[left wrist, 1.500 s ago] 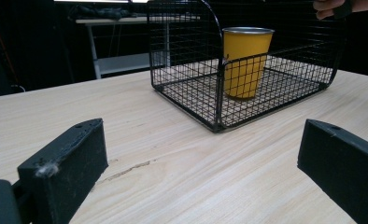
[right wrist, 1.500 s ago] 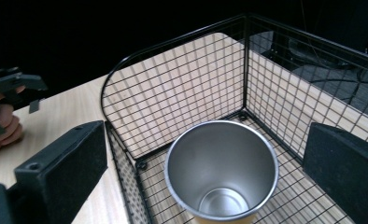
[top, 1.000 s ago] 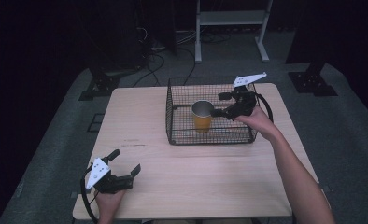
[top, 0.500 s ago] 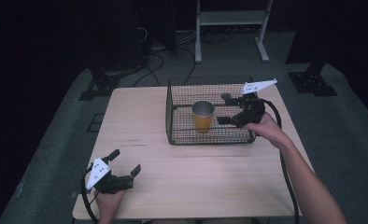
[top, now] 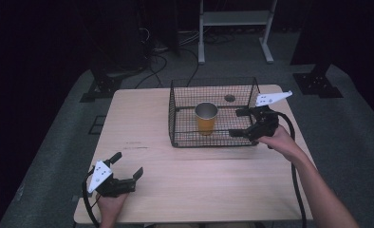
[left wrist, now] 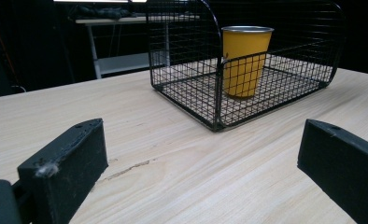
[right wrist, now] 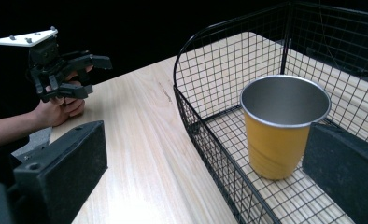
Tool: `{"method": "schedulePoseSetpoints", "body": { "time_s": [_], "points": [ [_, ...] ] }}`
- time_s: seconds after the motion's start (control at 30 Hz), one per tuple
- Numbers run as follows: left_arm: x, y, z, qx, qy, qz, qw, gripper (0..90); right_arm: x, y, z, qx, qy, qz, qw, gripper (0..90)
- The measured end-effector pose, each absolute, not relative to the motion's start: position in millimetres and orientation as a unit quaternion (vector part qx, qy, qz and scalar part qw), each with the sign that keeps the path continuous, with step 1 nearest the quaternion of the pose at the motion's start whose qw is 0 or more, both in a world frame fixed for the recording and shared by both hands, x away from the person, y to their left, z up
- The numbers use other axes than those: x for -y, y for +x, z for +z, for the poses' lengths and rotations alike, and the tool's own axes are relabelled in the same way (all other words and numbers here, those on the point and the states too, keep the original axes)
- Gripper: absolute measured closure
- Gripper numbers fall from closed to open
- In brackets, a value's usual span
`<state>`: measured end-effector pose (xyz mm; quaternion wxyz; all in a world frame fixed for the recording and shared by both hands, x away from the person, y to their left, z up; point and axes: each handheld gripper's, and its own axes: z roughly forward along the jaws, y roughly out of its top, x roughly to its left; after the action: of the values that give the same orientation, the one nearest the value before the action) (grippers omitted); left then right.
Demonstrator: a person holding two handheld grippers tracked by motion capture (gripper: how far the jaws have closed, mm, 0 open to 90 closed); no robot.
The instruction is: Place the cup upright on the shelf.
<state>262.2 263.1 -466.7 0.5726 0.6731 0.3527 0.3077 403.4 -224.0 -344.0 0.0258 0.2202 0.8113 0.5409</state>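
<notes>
The yellow metal-rimmed cup [top: 206, 118] stands upright inside the black wire-mesh basket [top: 175, 124] at the far right of the pale wooden surface [top: 142, 133]; the right claw [top: 238, 123], jaws wide and empty, sits at the basket's right edge, the cup directly ahead; the left claw [top: 126, 166], also wide, rests far off at the near left corner.

Cup [right wrist: 278, 133]: matt yellow outside, brushed metal inside, thin metal rim. Basket [top: 185, 99]: black coated wire mesh, slight sheen. Counter [top: 142, 118]: pale wood, visible grain, matt, smooth. Hand-held gripper [top: 238, 123] jaws: matt black plastic, dusty; top plate white.
</notes>
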Motion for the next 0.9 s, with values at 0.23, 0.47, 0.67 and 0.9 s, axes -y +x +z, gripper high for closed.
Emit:
{"method": "schedulePoseSetpoints", "body": {
  "time_s": [0.23,0.47,0.67,0.9],
  "points": [
    [-263,262,-467,-0.354,0.673,0.308,0.573,0.8,233,392,-350,-0.806,0.222,0.548,0.022,0.0],
    [-263,262,-467,-0.354,0.673,0.307,0.573,0.8,239,385,-355,-0.804,0.225,0.55,0.019,0.0],
    [-263,262,-467,-0.354,0.673,0.307,0.573,0.8,243,379,-360,-0.804,0.227,0.549,0.018,0.0],
    [-263,262,-467,-0.354,0.673,0.308,0.572,0.8,252,372,-367,-0.802,0.234,0.549,0.015,0.0]
  ]
}}
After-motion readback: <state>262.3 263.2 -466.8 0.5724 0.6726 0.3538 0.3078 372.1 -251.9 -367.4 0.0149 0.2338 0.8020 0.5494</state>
